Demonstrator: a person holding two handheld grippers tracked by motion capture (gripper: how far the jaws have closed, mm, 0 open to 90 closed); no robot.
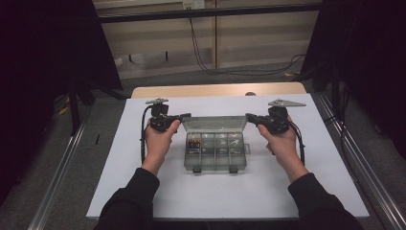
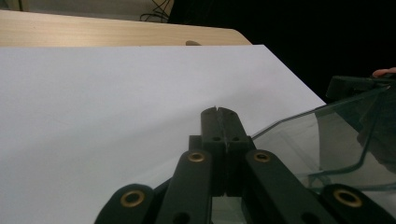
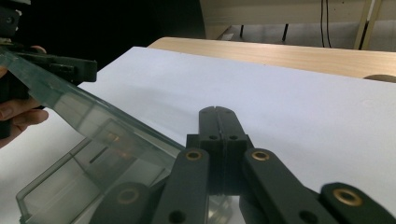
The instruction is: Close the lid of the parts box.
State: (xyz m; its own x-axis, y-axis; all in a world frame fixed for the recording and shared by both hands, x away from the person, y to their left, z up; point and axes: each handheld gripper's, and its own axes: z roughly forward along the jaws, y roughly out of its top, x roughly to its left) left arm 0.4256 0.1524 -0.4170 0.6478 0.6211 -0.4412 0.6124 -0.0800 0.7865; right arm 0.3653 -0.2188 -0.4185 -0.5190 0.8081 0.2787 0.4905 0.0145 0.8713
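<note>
A clear box (image 1: 215, 151) with small compartments sits mid-sheet (image 1: 143, 191) on the counter (image 1: 218, 89), its lid (image 1: 214, 123) raised at the far side. The left claw (image 1: 186, 115) is at the lid's left corner and the right claw (image 1: 248, 115) at its right corner. Each claw is pressed together with nothing between the jaws, as the gripper views show. The lid stands tilted just beside each.
</note>
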